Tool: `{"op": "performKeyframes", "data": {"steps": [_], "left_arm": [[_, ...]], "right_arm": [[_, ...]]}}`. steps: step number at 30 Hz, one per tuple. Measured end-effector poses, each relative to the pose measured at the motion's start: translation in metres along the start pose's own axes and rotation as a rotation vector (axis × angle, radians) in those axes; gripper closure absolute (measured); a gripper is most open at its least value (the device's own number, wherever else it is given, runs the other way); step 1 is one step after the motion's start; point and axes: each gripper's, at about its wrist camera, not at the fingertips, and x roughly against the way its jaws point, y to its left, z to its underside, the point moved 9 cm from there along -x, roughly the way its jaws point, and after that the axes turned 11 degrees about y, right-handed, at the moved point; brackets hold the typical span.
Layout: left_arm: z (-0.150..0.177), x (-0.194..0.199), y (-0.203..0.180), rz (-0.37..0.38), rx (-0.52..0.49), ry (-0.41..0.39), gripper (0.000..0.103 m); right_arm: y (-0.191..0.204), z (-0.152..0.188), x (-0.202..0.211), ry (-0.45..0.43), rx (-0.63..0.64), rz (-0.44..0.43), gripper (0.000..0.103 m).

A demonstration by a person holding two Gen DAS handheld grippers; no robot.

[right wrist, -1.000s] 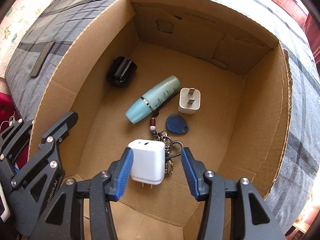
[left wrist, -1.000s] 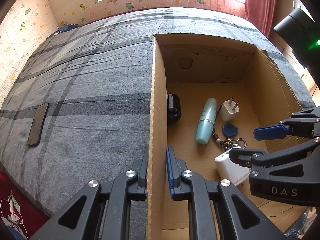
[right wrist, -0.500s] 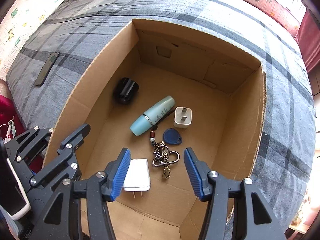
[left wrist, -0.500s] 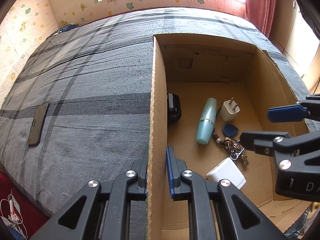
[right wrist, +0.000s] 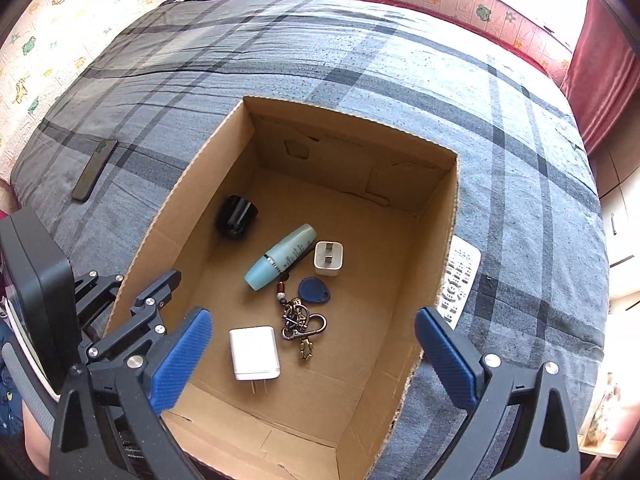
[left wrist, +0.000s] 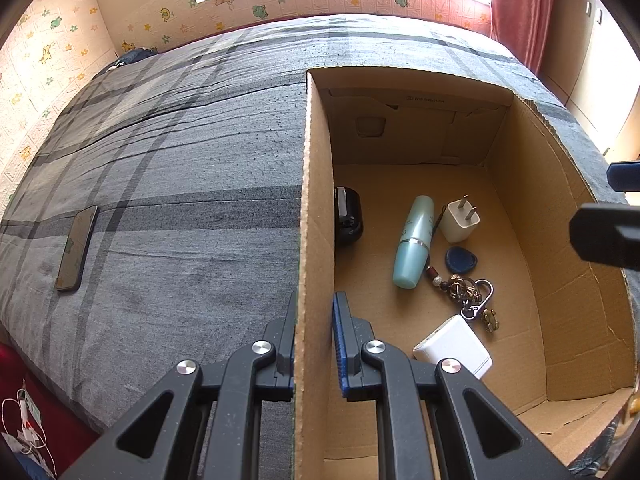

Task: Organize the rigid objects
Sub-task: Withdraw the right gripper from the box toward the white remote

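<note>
So, left gripper is clamped on the left wall of the cardboard box, jaws pinching it from both sides near the near-left corner. Right gripper hangs above the near end of the box, jaws wide apart, nothing between them.

Box sits on the bed, grey plaid cover. Contents, all lying on the box floor:
- big white charger, flat, prongs pointing near, near-left part of the floor, just left of the keyring
- keyring with carabiner and small brass charm, beaded cord running up to the blue fob
- blue oval key fob, just far of the keyring
- small white plug adapter, prong side up, right of the bottle
- teal bottle, on its side, angled diagonally, near the middle
- black cylindrical object near the left wall, can't tell what it is from either view

Outside the box:
- white remote control on the bed just beside the right wall, seen only from the right wrist
- dark phone flat on the bed, well apart from the box on the left

Right gripper's finger tips show at the right edge of the left wrist view, above the right wall.
</note>
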Motion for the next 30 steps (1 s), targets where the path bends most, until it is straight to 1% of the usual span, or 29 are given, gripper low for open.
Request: {"op": "performKeyframes", "data": {"steps": [6,17,26,28,30], "left_arm": [[0.0,0.001,0.001,0.001,0.0,-0.001,0.088],[-0.001,0.0,0.0,0.002,0.002,0.001,0.088],[-0.001,0.0,0.0,-0.001,0.001,0.002,0.088],[-0.001,-0.001,0.0,-0.003,0.001,0.002,0.088],[-0.001,-0.001,0.0,-0.003,0.001,0.003,0.088]], "right_arm": [[-0.033,0.002,0.009,-0.012,-0.055,0.029,0.0],[-0.097,0.008,0.02,-0.046,-0.172,0.045,0.0],[-0.137,0.021,0.012,-0.06,-0.255,0.061,0.0],[-0.146,0.023,0.01,-0.074,-0.269,0.077,0.0],[-0.151,0.024,0.006,-0.086,-0.266,0.07,0.0]]}}
